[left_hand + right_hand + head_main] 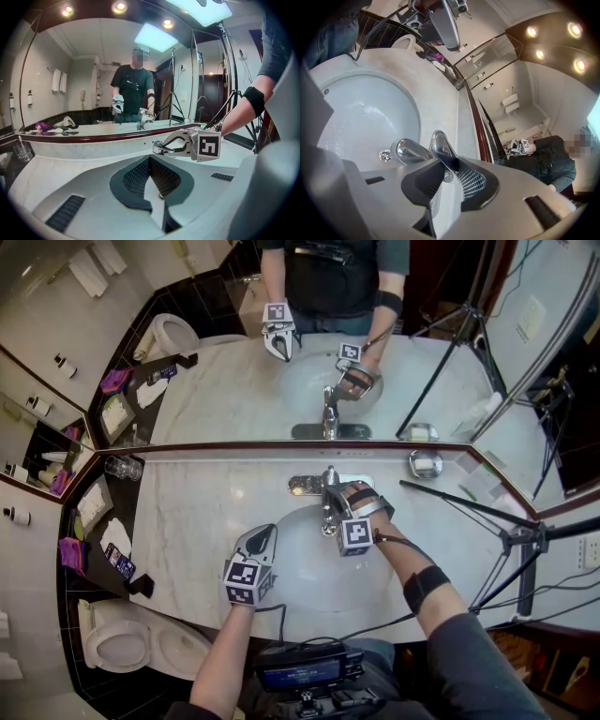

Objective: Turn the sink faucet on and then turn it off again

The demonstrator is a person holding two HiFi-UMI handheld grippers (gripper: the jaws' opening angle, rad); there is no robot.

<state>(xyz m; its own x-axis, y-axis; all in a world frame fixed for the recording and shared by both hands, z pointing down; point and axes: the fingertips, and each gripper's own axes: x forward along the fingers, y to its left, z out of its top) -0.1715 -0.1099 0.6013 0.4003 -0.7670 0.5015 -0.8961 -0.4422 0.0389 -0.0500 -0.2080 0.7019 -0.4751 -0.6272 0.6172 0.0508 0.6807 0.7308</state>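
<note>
Silver chrome faucet (328, 519); below it a white basin (300, 568), around it a pale, grey-veined marble surface (197, 512). Left tongs (265, 534) and right tongs (340, 497) are light grey, their cubes (246, 582) black-and-white patterned.

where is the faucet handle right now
The faucet handle sits behind the sink basin, centre-right in the head view by the mirror, pinched in the right gripper.

A toilet (117, 643) sits left of the marble counter (206, 512), a glass (122, 467) by the mirror (234, 381).
</note>
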